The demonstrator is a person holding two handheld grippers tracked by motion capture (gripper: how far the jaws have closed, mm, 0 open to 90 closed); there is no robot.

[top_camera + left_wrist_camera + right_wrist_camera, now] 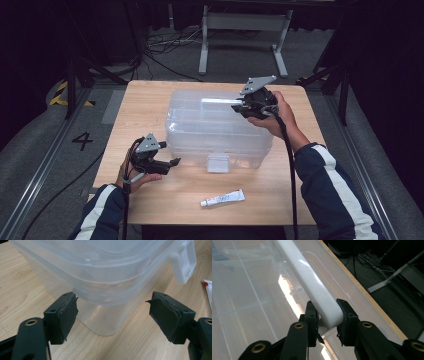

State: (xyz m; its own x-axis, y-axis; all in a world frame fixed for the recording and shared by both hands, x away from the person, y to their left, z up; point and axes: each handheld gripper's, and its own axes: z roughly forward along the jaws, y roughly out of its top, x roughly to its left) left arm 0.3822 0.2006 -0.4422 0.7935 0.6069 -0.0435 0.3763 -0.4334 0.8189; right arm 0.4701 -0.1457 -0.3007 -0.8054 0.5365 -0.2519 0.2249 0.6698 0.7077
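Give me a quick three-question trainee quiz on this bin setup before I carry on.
1. True or false: the right gripper is clamped on the white handle of the clear bin.
2. What lies on the table in front of the bin: A a tube, B a cup, C a spoon?
3. How do the left gripper's jaws stand relative to the bin's corner?

Key:
1. True.
2. A, the white tube.
3. Open, one on each side of the corner, not touching it.
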